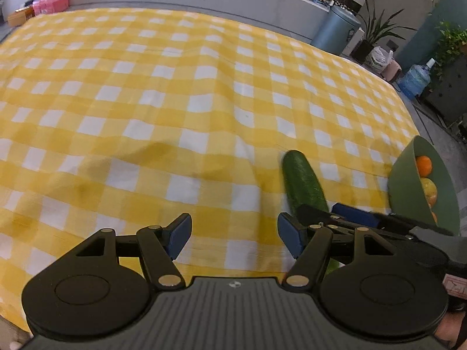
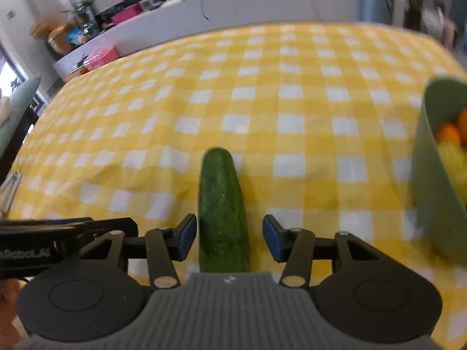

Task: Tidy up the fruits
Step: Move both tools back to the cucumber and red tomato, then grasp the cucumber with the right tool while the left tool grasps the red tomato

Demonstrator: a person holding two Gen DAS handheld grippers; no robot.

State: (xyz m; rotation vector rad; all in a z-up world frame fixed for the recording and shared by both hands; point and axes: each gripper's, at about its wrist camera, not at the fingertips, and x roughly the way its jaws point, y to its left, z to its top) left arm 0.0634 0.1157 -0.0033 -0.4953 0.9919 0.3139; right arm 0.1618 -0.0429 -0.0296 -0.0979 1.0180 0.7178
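Right now a dark green cucumber (image 2: pixel 223 213), long and blunt-ended with a finely pebbled skin, lies flat on the yellow-and-white checked cloth (image 2: pixel 262 102) that covers the table, the soft cotton rumpled into shallow folds around it. Straddling the cucumber is the right gripper (image 2: pixel 229 237), matte black plastic arms ending in blue rubbery pads; its jaws stand apart with the cucumber between them, the left pad just beside the skin and the right pad clear of it, so nothing is clamped. To the left of the cucumber hangs the left gripper (image 1: pixel 235 237), of the same make, its jaws spread wide over bare cloth and holding nothing. To the right of the cucumber sits a smooth sage-green bowl (image 2: pixel 432 198) with a thin curved wall, and inside it round oranges (image 2: pixel 448 134) and a glossy yellow fruit (image 2: pixel 452 157) are heaped together.
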